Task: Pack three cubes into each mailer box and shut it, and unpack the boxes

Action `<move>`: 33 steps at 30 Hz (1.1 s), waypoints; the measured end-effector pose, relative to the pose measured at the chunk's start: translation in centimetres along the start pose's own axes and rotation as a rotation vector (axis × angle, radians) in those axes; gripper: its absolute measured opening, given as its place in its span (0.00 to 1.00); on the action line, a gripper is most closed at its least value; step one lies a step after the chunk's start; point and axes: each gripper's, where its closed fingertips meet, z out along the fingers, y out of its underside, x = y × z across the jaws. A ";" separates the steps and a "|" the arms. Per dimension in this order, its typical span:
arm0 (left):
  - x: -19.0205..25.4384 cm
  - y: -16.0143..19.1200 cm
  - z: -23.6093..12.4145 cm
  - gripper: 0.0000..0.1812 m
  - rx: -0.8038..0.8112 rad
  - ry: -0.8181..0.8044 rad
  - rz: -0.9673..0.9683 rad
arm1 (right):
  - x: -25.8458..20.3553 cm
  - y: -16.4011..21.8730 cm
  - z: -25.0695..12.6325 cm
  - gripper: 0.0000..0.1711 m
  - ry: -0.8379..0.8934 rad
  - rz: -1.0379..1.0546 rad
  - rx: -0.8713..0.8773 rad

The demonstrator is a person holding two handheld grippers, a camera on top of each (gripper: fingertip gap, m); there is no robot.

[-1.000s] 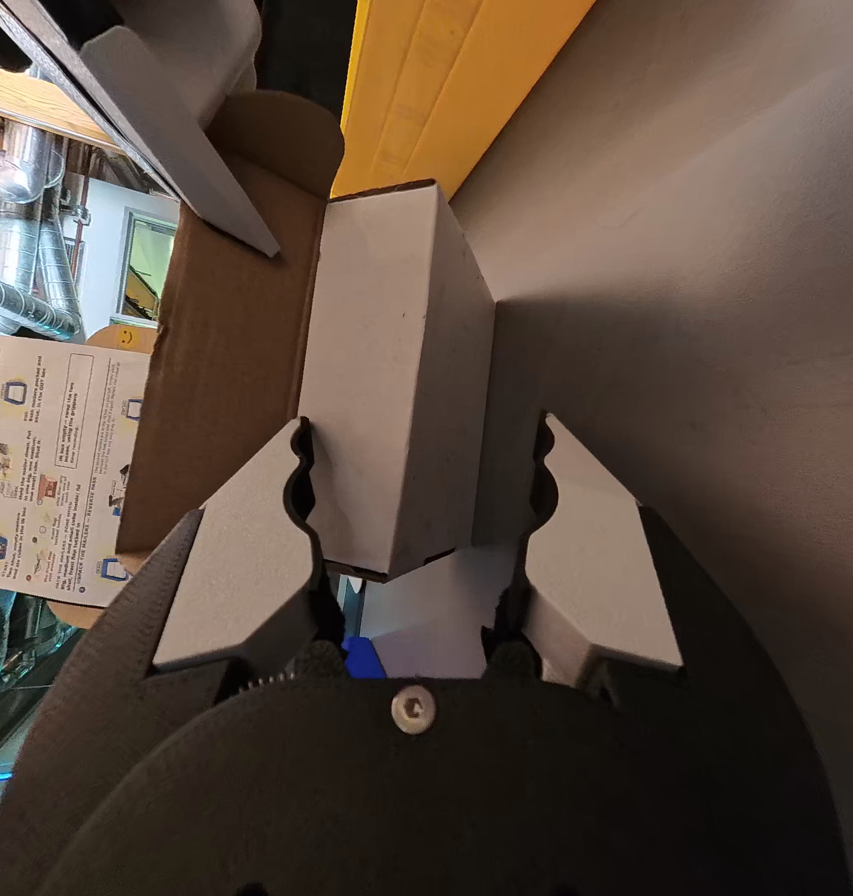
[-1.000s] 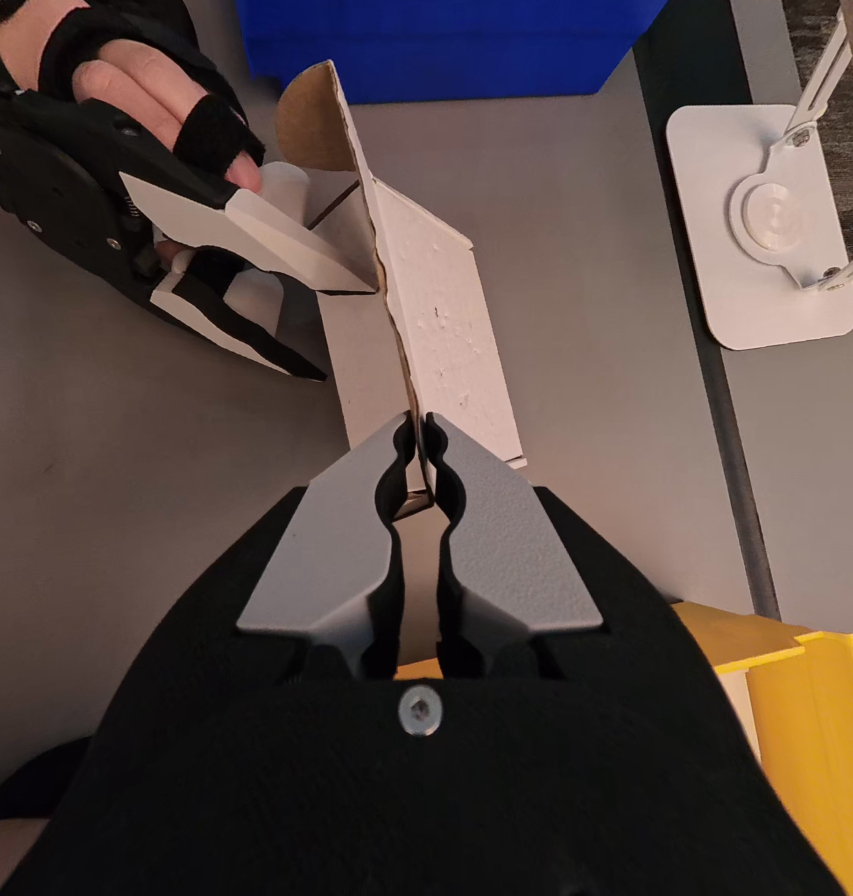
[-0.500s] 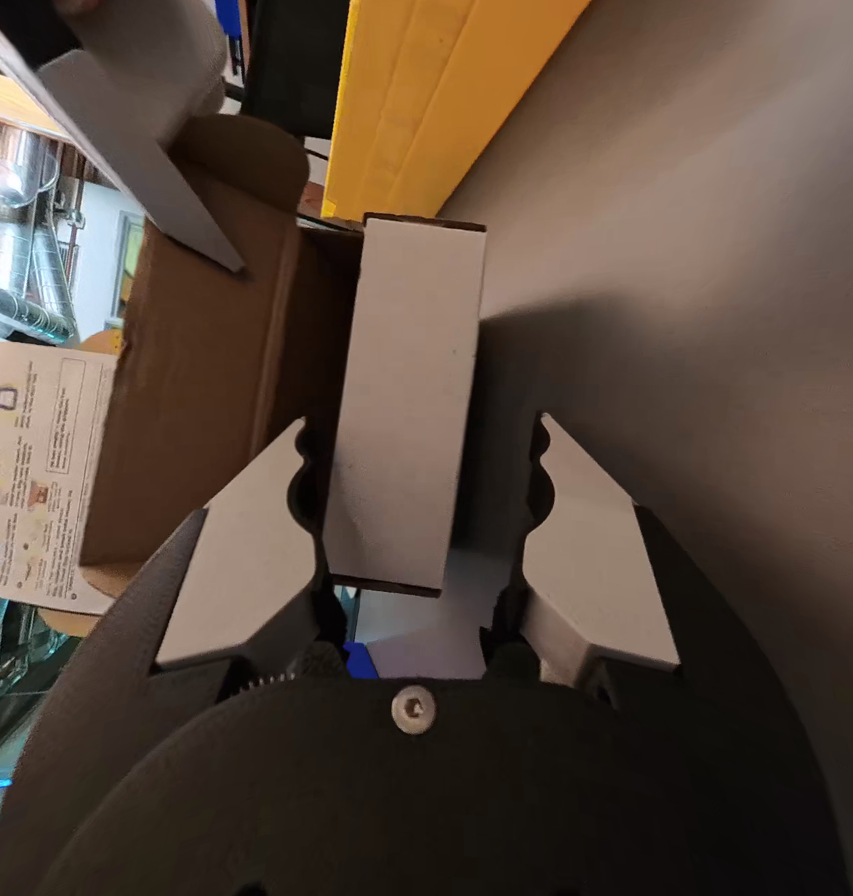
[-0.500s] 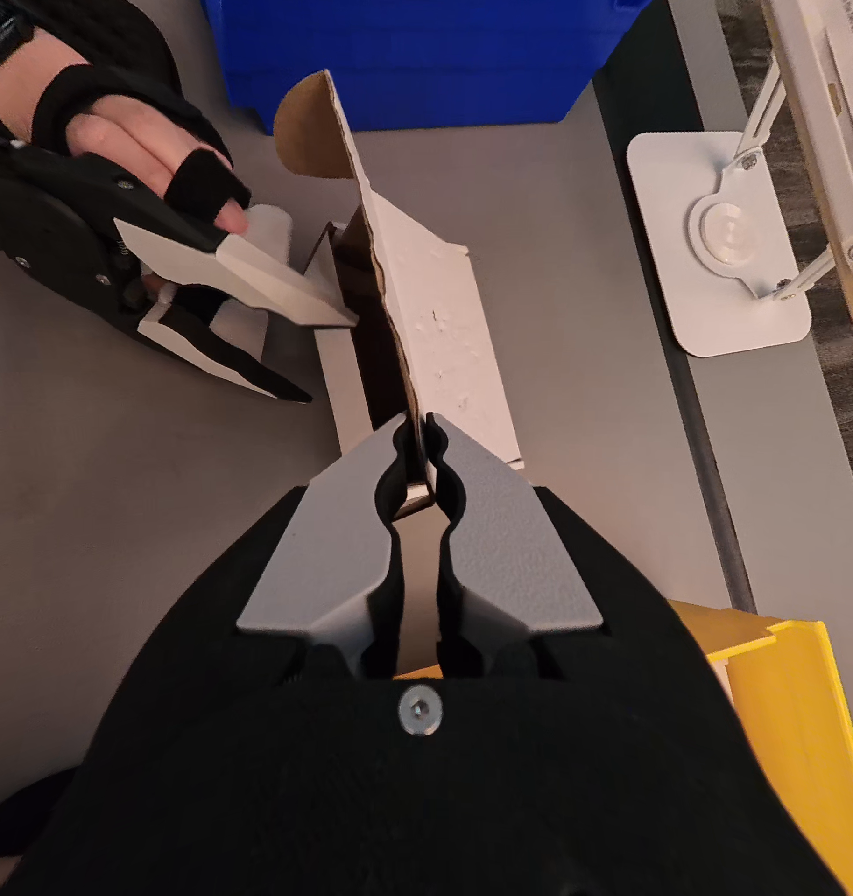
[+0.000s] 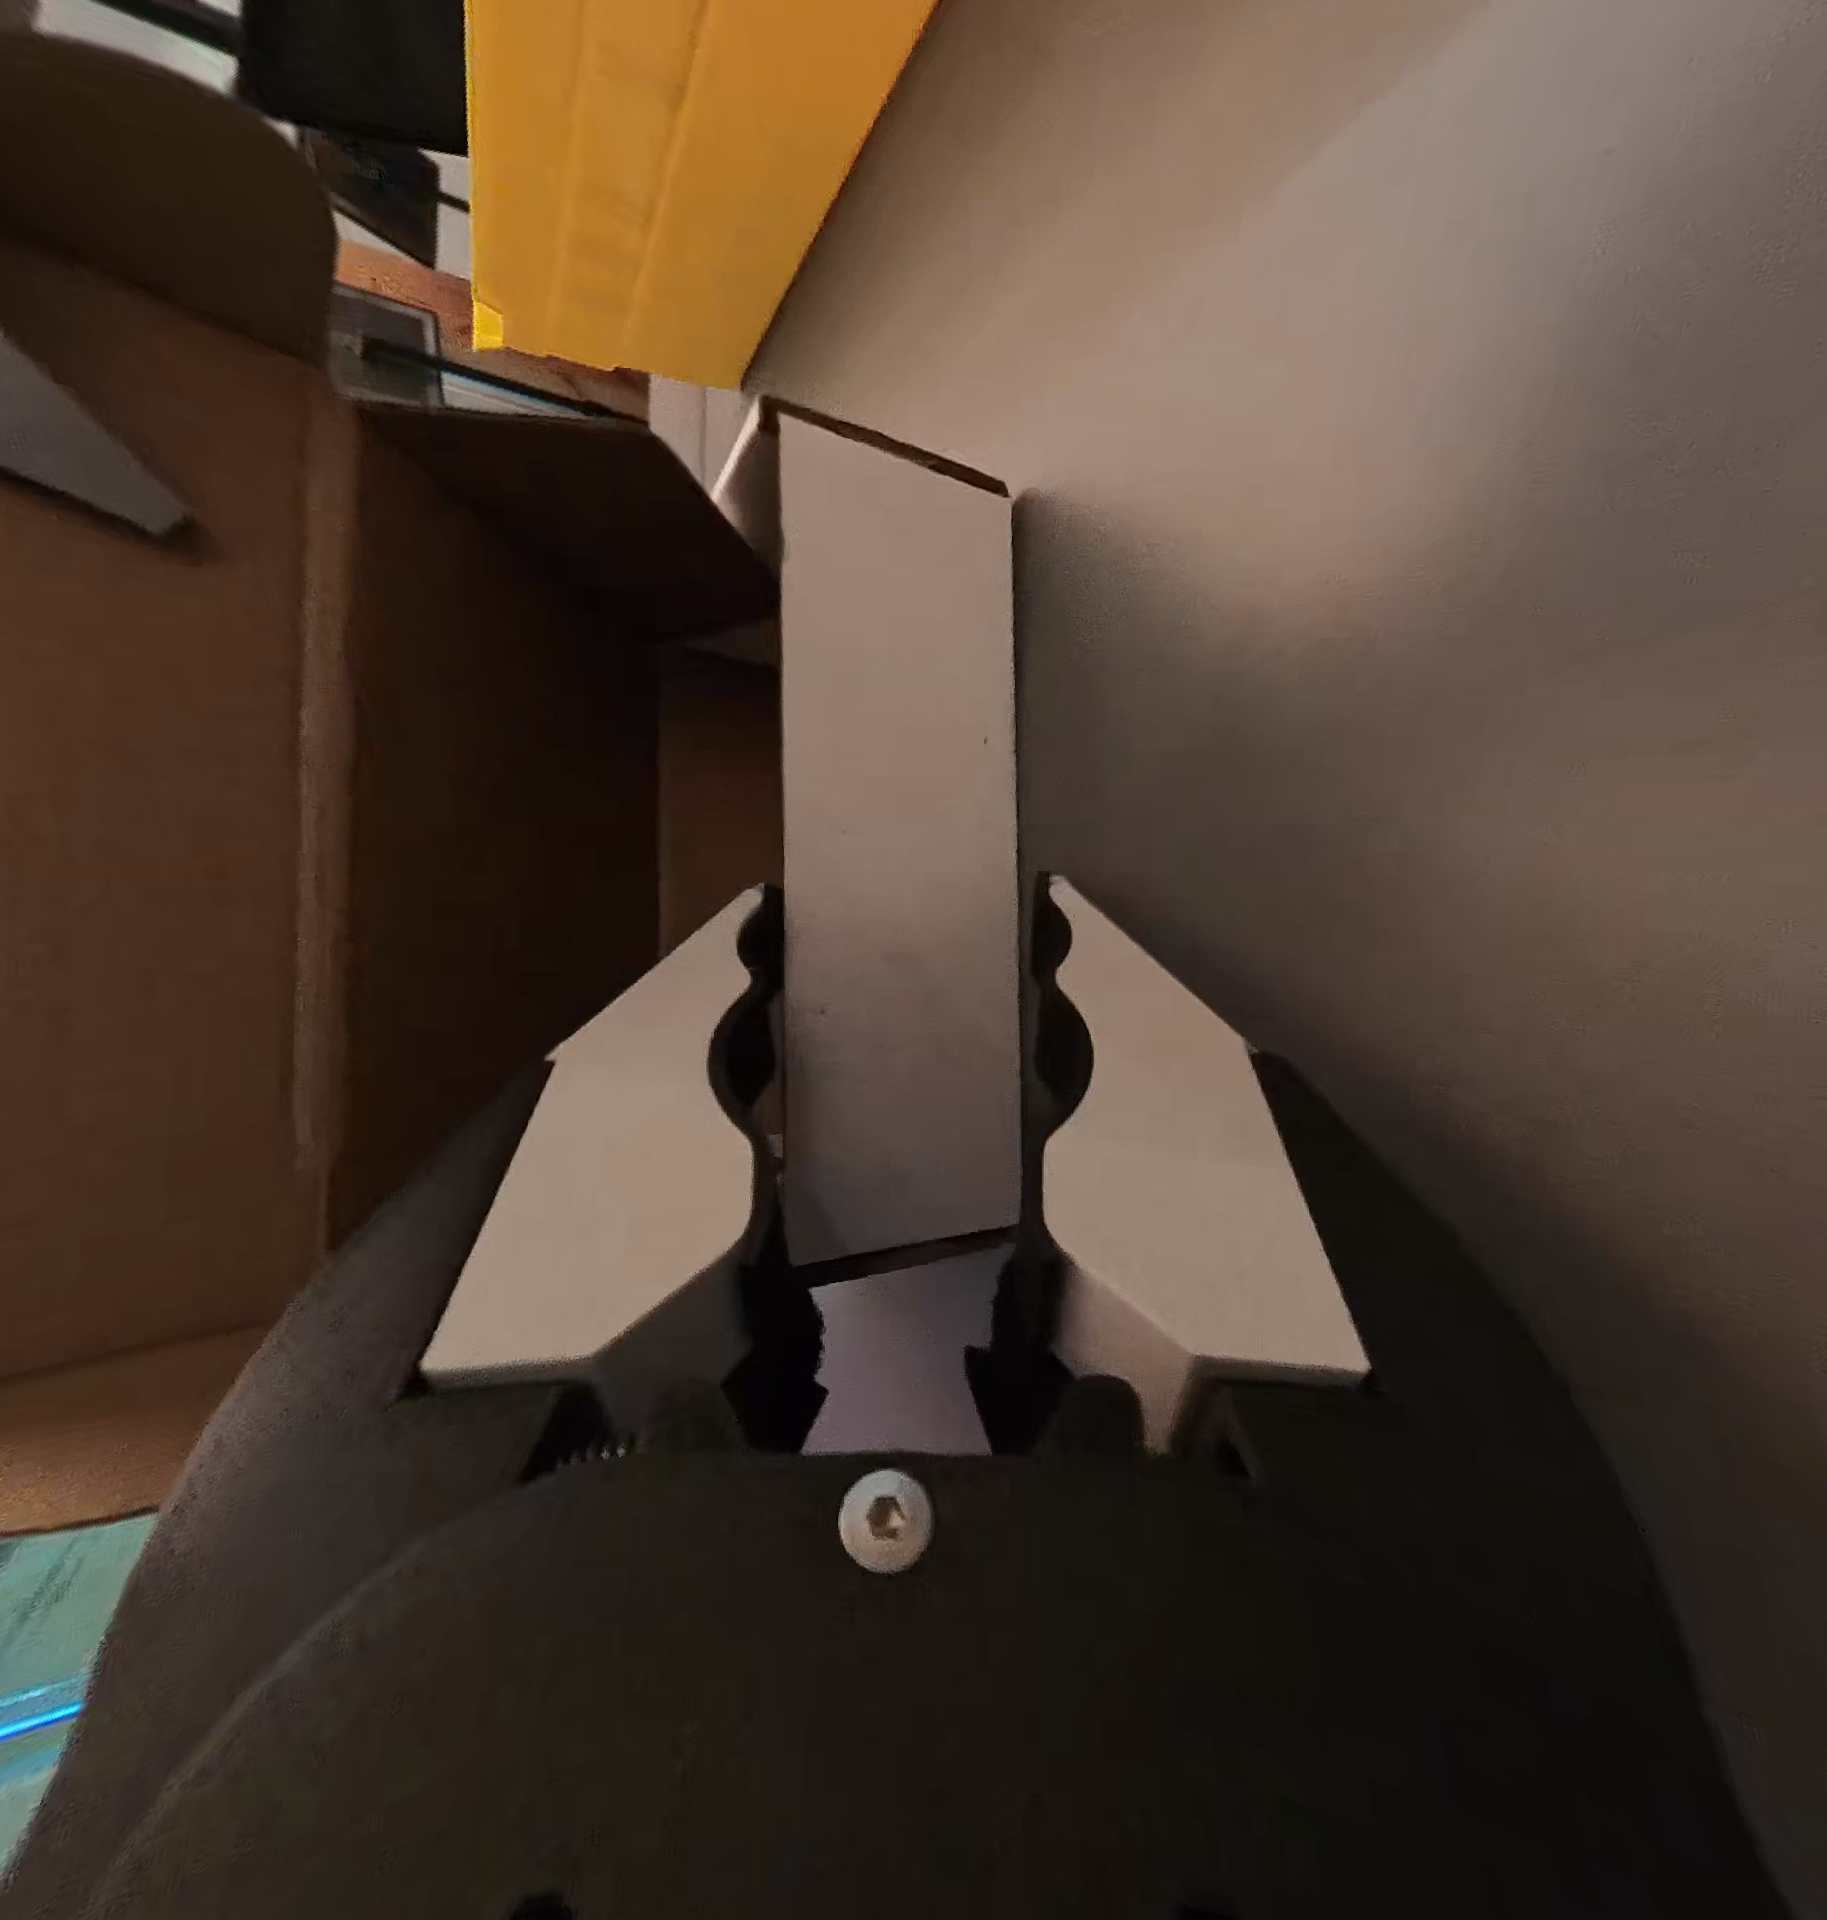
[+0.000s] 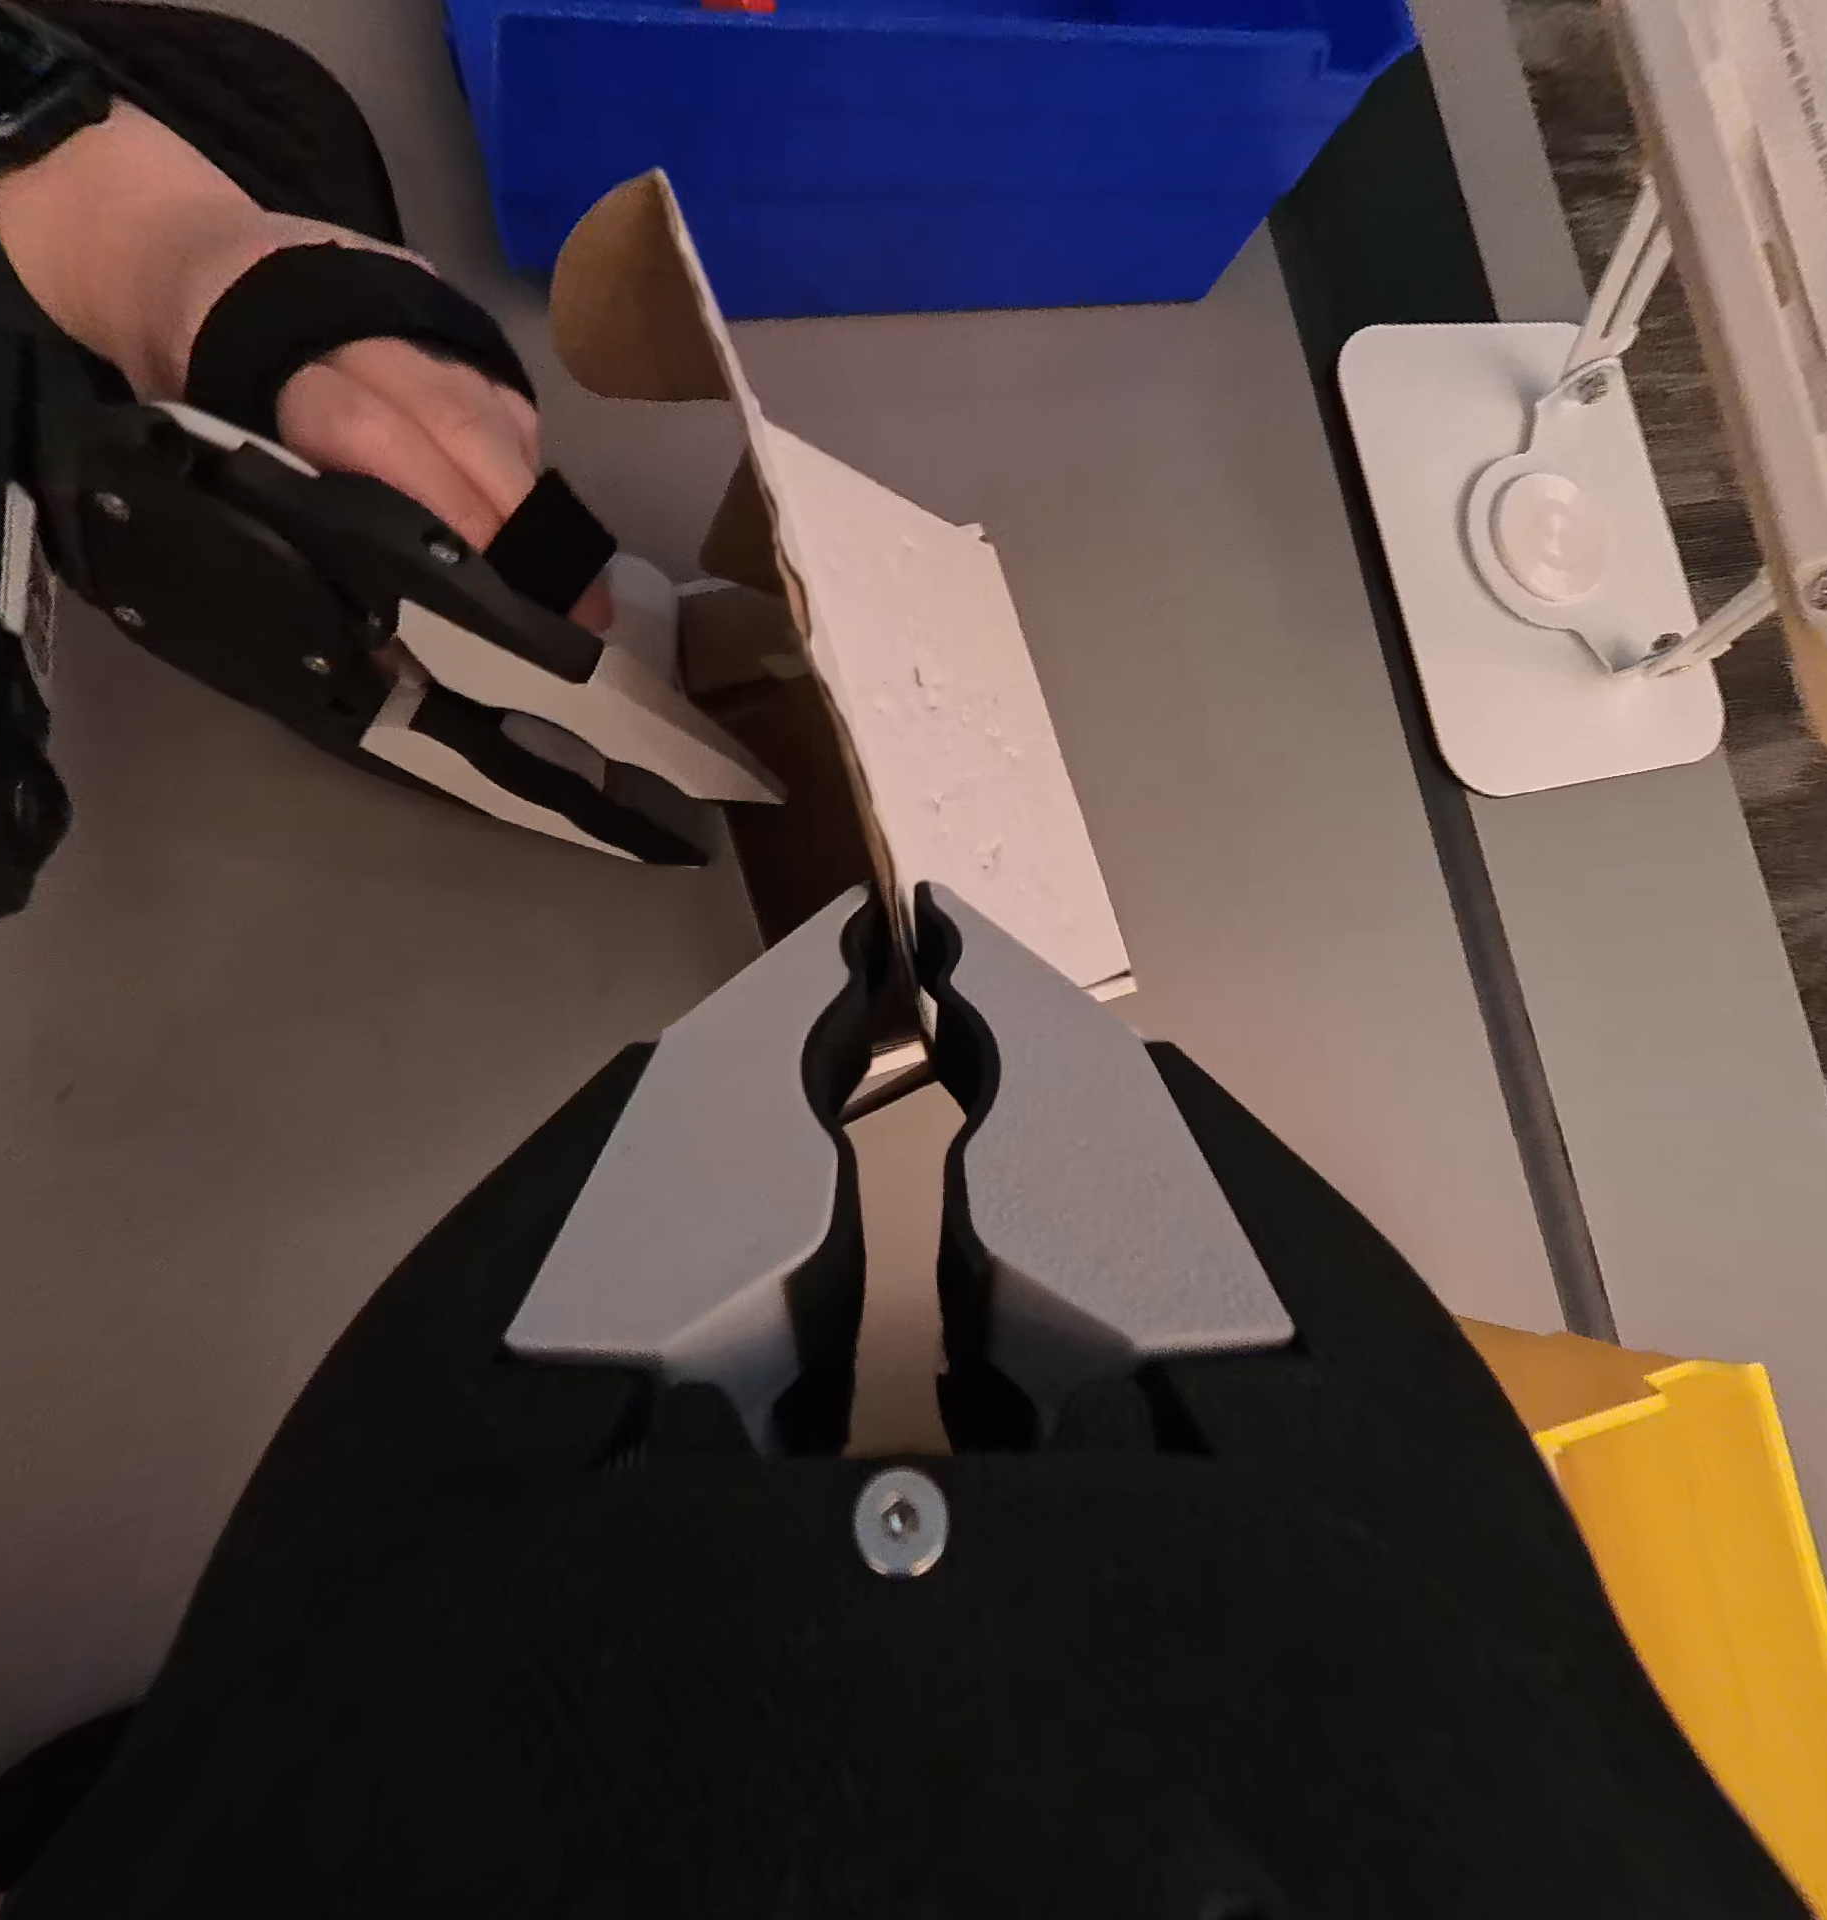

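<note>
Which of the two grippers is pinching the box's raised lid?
The right gripper: it is shut on the upright lid, while the left gripper grips the box's front wall.

A white side wall of the mailer box [image 5: 898, 852] is clamped between the fingers of the left gripper [image 5: 898, 1049]. The box's brown lid [image 5: 161, 790] is seen left of that wall, a yellow bin [image 5: 660, 177] beyond it, and the grey table [image 5: 1460, 727] to its right.

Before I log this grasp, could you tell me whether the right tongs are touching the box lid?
Touching: the right wrist view shows the right tongs shut on the raised lid.
</note>
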 end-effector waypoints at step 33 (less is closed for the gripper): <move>-0.4 0.9 -1.0 0.18 0.004 0.017 0.028 | 12.3 -1.8 4.2 0.01 0.444 -0.263 -0.380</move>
